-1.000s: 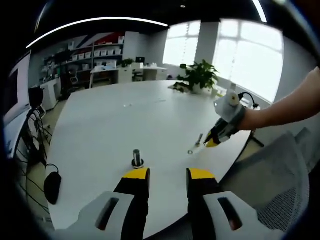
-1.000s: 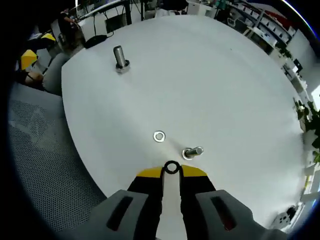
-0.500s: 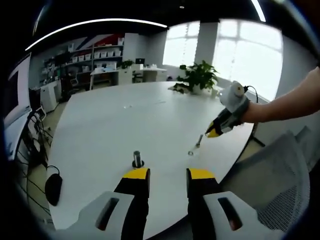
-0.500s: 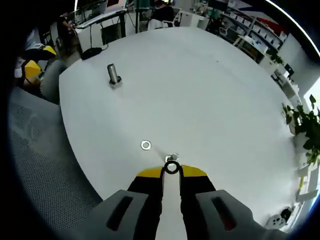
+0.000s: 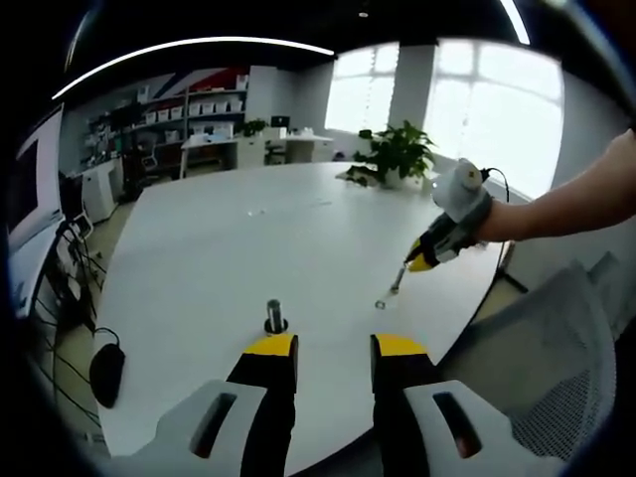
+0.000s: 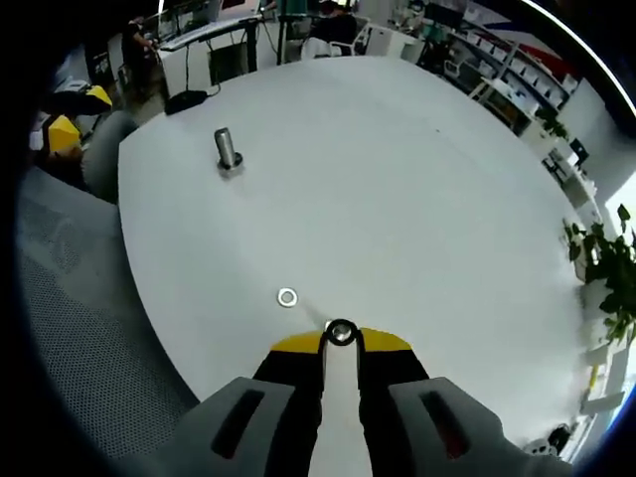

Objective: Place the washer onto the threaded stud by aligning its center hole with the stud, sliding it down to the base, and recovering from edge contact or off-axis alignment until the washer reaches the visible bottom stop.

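Right gripper view: the right hand-held gripper (image 6: 341,341) pinches a washer (image 6: 341,332) above the stud (image 5: 397,279); threading remains. The left hand-held gripper (image 5: 334,346) waits released over the worktop (image 6: 397,179).

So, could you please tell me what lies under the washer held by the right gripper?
The washer hides most of the stud; in the left gripper view the stud rises beneath the right gripper.

No legible text, seemingly.

Bare table (image 6: 417,179) all round; only an upright stud (image 6: 227,149) and loose washer (image 6: 287,297) interrupt it.
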